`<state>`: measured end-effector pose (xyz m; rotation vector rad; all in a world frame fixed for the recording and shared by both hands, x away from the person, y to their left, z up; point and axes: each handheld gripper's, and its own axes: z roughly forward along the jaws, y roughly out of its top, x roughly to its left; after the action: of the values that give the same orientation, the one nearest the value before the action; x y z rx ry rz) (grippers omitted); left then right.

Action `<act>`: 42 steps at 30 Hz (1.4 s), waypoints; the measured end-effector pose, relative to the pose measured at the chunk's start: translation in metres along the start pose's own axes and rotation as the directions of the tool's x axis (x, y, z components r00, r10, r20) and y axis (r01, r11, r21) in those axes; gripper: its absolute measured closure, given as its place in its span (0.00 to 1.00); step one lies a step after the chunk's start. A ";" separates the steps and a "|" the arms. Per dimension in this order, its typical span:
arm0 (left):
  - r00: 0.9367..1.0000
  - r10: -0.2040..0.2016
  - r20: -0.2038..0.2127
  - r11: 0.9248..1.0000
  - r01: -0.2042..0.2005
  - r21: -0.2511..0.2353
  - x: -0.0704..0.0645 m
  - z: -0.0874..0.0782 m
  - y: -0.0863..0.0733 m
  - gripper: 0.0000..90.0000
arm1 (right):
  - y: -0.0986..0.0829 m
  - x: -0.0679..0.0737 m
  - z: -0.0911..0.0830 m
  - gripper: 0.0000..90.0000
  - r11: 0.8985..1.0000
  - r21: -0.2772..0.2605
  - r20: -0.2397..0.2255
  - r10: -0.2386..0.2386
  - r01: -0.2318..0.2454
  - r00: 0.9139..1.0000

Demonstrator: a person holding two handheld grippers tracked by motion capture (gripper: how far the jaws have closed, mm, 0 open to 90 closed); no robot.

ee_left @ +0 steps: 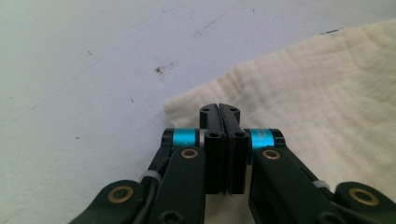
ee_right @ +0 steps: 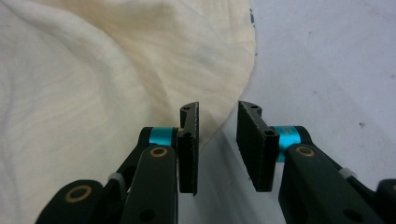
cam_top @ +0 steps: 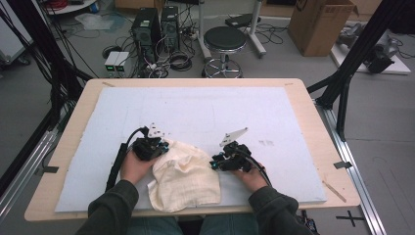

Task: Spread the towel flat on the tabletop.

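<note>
A pale blue mat covers most of the wooden table, leaving bare wood along its edges. Beyond the table's far edge stand a black stool, two computer towers and a cardboard box on the grey floor.

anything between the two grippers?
Yes: the cream cloth spans from the left gripper to the right gripper, seen in the high view.

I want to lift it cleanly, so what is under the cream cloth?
The cream cloth lies on the pale blue mat covering the table. Whatever sits beneath its folds is covered.
</note>
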<state>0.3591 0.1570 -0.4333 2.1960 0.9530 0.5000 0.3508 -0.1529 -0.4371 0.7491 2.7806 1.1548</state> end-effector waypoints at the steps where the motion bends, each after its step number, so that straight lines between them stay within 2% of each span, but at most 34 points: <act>1: 1.000 -0.008 -0.002 1.000 0.008 -0.009 0.000 -0.001 0.000 0.98 | 0.000 0.002 0.001 0.81 1.000 0.000 0.012 -0.009 0.009 1.000; 2: 1.000 -0.006 -0.005 1.000 0.006 -0.007 0.001 -0.002 0.000 0.98 | 0.001 0.003 0.001 0.86 1.000 0.002 0.017 -0.016 0.016 1.000; 4: 1.000 -0.005 -0.014 1.000 0.005 -0.016 0.002 -0.005 0.000 0.98 | 0.002 0.005 0.002 0.98 1.000 0.010 -0.013 -0.025 0.025 1.000; 6: 1.000 -0.009 -0.008 0.999 0.008 -0.035 0.003 -0.009 0.001 0.98 | 0.004 0.007 0.001 0.99 0.998 0.027 -0.012 -0.056 0.057 0.998; 7: 1.000 -0.014 -0.009 0.999 0.014 -0.045 0.002 -0.011 0.001 0.98 | 0.006 0.006 0.001 0.99 0.998 0.040 -0.019 -0.054 0.055 0.998; 9: 1.000 -0.015 -0.010 0.998 0.014 -0.062 0.003 -0.014 0.002 0.98 | 0.010 0.004 -0.003 0.99 0.996 0.050 0.003 -0.076 0.075 0.997; 12: 1.000 -0.018 -0.007 0.997 0.018 -0.076 0.004 -0.017 0.002 0.98 | 0.018 0.000 -0.013 0.99 0.997 0.029 0.022 -0.074 0.073 0.997; 14: 1.000 -0.025 -0.011 0.996 0.024 -0.083 0.005 -0.017 0.002 0.98 | 0.023 -0.004 -0.019 0.99 0.997 0.014 0.058 -0.075 0.074 0.996; 16: 0.999 -0.035 -0.004 0.996 0.034 -0.083 0.006 -0.017 0.002 0.98 | 0.028 -0.010 -0.025 0.99 0.998 -0.011 0.085 -0.063 0.064 0.994; 17: 0.999 -0.032 -0.008 0.996 0.031 -0.081 0.006 -0.016 0.001 0.98 | 0.034 -0.018 -0.028 0.99 0.998 -0.032 0.123 -0.049 0.053 0.991; 18: 0.999 -0.033 -0.005 0.996 0.033 -0.078 0.006 -0.016 0.002 0.98 | 0.034 -0.018 -0.028 0.99 0.998 -0.032 0.123 -0.049 0.053 0.991; 19: 0.999 -0.036 -0.008 0.996 0.035 -0.076 0.006 -0.015 0.001 0.98 | 0.036 -0.022 -0.029 0.99 0.998 -0.046 0.149 -0.039 0.047 0.988; 20: 0.999 -0.035 -0.009 0.997 0.035 -0.075 0.006 -0.015 0.001 0.98 | 0.037 -0.026 -0.027 0.99 0.998 -0.062 0.153 -0.020 0.030 0.988; 22: 0.999 -0.035 -0.017 0.997 0.034 -0.070 0.008 -0.016 0.001 0.98 | 0.036 -0.034 -0.021 0.97 0.999 -0.054 0.140 0.015 -0.008 0.990; 23: 0.999 -0.041 -0.019 0.996 0.039 -0.077 0.008 -0.017 0.000 0.98 | 0.034 -0.037 -0.019 0.93 0.999 -0.041 0.136 0.019 -0.014 0.991; 24: 0.999 -0.044 -0.021 0.996 0.042 -0.077 0.010 -0.018 0.000 0.98 | 0.031 -0.038 -0.017 0.87 0.998 -0.049 0.123 0.040 -0.034 0.992; 25: 0.999 -0.046 -0.022 0.996 0.045 -0.076 0.011 -0.019 -0.001 0.98 | 0.029 -0.040 -0.017 0.80 0.997 -0.059 0.098 0.057 -0.052 0.994; 27: 0.999 -0.049 -0.023 0.997 0.047 -0.068 0.014 -0.020 -0.002 0.98 | 0.024 -0.042 -0.015 0.74 0.995 -0.040 0.031 0.090 -0.089 0.995; 29: 0.998 -0.051 -0.026 0.996 0.048 -0.074 0.014 -0.021 -0.004 0.98 | 0.017 -0.038 -0.015 0.70 0.997 -0.019 0.050 0.072 -0.071 0.996; 32: 0.998 -0.058 -0.029 0.996 0.056 -0.066 0.016 -0.020 -0.006 0.98 | 0.003 -0.037 -0.014 0.71 0.997 0.001 0.048 0.082 -0.083 0.995; 34: 0.998 -0.054 -0.025 0.997 0.052 -0.060 0.016 -0.020 -0.006 0.98 | -0.004 -0.035 -0.012 0.76 0.996 -0.008 0.039 0.093 -0.093 0.995; 35: 0.998 -0.054 -0.027 0.997 0.053 -0.061 0.016 -0.020 -0.006 0.98 | -0.005 -0.035 -0.012 0.88 0.996 -0.014 0.034 0.089 -0.088 0.995; 36: 0.998 -0.056 -0.027 0.997 0.055 -0.062 0.015 -0.019 -0.006 0.98 | -0.005 -0.035 -0.012 0.94 0.997 -0.003 -0.003 0.081 -0.081 0.997; 37: 0.998 -0.054 -0.026 0.997 0.052 -0.060 0.016 -0.020 -0.006 0.98 | -0.005 -0.034 -0.011 0.95 0.997 0.005 -0.011 0.076 -0.076 0.997; 39: 0.998 -0.063 -0.024 0.996 0.062 -0.065 0.017 -0.020 -0.006 0.98 | 0.000 -0.034 -0.012 0.96 0.998 0.033 0.011 0.051 -0.051 0.999; 40: 0.997 -0.070 -0.028 0.995 0.068 -0.067 0.018 -0.020 -0.006 0.98 | 0.004 -0.034 -0.014 0.96 0.999 0.042 0.040 0.030 -0.032 0.999; 42: 0.997 -0.078 -0.030 0.995 0.076 -0.072 0.020 -0.019 -0.006 0.98 | 0.014 -0.035 -0.019 0.96 1.000 0.021 0.113 0.011 -0.013 0.993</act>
<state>0.3582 0.1831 -0.4233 2.0854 1.0177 0.5266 0.3832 -0.1730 -0.4190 0.8076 2.7036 1.0500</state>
